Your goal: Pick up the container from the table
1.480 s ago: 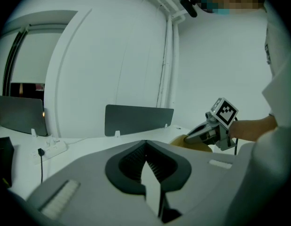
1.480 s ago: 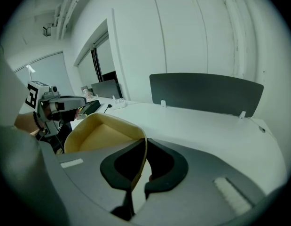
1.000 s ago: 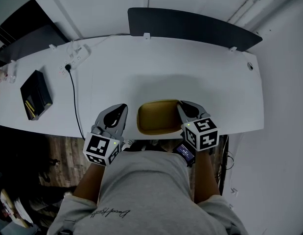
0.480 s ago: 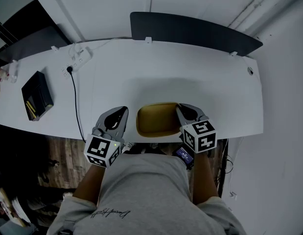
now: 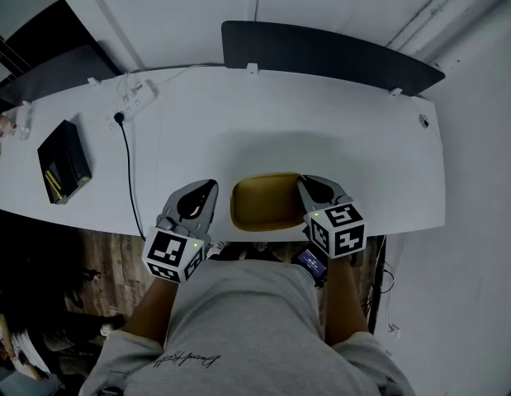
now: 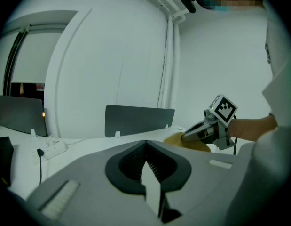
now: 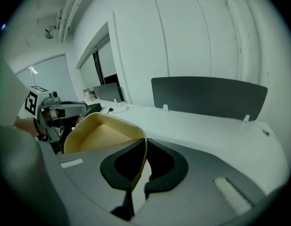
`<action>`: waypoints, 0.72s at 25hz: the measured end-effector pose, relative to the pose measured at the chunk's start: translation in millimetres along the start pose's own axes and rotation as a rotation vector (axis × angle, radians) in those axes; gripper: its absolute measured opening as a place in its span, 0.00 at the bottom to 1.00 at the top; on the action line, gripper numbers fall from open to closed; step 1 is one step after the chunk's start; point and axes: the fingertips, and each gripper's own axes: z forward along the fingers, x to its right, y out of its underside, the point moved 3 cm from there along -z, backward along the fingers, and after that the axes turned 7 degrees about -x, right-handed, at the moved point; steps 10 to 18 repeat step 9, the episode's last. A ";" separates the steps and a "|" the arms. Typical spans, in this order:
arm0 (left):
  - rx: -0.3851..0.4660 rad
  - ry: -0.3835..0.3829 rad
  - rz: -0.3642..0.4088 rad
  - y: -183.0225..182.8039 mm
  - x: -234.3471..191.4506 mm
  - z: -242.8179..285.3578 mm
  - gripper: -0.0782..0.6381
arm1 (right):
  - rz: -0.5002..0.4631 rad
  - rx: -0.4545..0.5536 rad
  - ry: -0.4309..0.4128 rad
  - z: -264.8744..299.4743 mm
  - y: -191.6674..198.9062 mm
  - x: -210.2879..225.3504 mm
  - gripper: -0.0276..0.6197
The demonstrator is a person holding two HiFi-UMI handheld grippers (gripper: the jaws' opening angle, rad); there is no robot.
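Observation:
A shallow yellow container (image 5: 267, 200) sits at the near edge of the white table (image 5: 362, 139), in front of my body. My right gripper (image 5: 309, 186) is shut on its right rim; in the right gripper view the thin yellow wall (image 7: 141, 149) stands pinched between the jaws (image 7: 144, 142). My left gripper (image 5: 201, 190) hovers just left of the container, apart from it, shut with nothing held (image 6: 145, 145). The left gripper view shows the right gripper (image 6: 201, 132) on the container (image 6: 176, 139).
A black box (image 5: 63, 161) lies at the table's far left. A white power strip (image 5: 135, 97) with a black cable (image 5: 125, 163) lies at the back left. A dark panel (image 5: 329, 52) stands along the back edge. Wooden floor shows below the near edge.

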 end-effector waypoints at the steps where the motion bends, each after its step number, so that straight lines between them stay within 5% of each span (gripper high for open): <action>1: 0.000 0.000 0.000 -0.3 -0.3 0.0 0.11 | 0.000 0.000 0.000 0.3 -0.2 0.1 0.09; 18: 0.000 0.002 0.001 -1.9 -3.8 -0.4 0.11 | 0.005 -0.003 0.000 2.7 -2.0 -0.9 0.09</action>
